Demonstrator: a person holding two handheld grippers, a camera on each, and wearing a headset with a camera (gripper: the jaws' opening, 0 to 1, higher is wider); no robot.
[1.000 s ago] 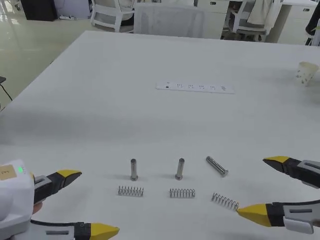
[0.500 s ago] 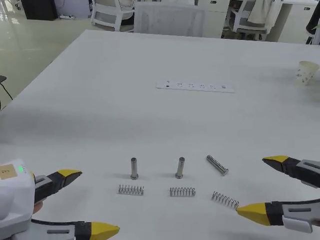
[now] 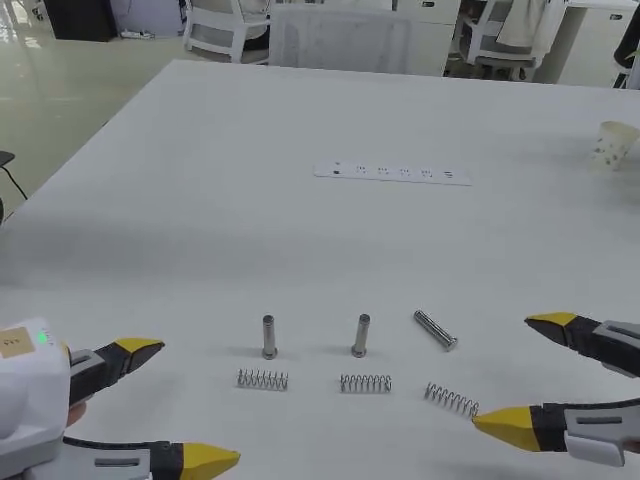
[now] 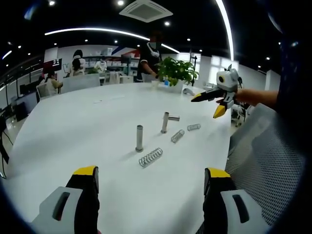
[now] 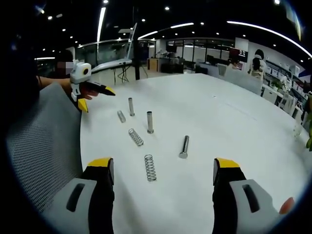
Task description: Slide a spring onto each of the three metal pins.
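Note:
Two metal pins stand upright on the white table: the left pin [image 3: 268, 337] and the middle pin [image 3: 361, 336]. The third pin [image 3: 434, 330] lies on its side to the right. In front of each lies a spring: left spring [image 3: 262, 380], middle spring [image 3: 365, 383], right spring [image 3: 450, 400]. My left gripper [image 3: 170, 405] is open at the near left, with nothing between its yellow tips. My right gripper [image 3: 530, 375] is open at the near right, its near tip just beside the right spring. Ahead of the left gripper [image 4: 151, 178] lies the left spring [image 4: 150, 157]; ahead of the right gripper [image 5: 162, 170] the right spring [image 5: 150, 167].
A white power strip [image 3: 391, 174] lies mid-table, and a paper cup [image 3: 612, 146] stands at the far right edge. Chairs and desks stand beyond the far edge. A mesh chair back [image 4: 263, 146] is close to the near edge. People stand in the background.

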